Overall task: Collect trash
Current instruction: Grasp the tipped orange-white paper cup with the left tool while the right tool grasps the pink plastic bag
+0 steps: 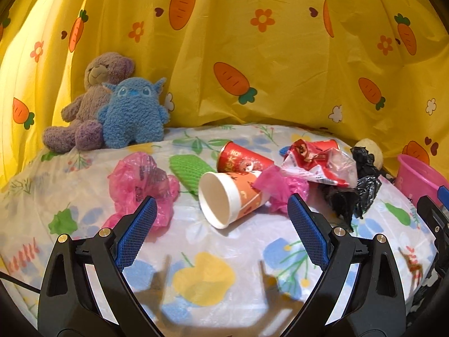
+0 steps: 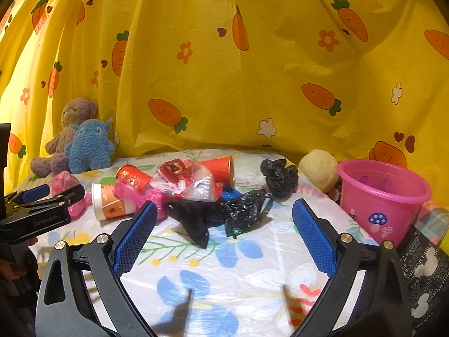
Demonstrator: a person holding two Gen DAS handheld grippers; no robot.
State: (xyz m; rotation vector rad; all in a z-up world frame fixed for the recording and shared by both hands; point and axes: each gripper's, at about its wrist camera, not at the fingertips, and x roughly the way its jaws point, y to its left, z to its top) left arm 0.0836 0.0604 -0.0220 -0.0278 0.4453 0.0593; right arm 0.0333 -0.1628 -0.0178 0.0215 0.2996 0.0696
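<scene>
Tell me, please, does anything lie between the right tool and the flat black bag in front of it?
Nothing visible does. The right tool is open, and only bare tablecloth separates it from the black bag. The pink bucket stands off to the right.

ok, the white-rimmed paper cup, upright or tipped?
Tipped. The paper cup lies on its side on the tablecloth, open mouth facing the left camera, inside looks empty.
</scene>
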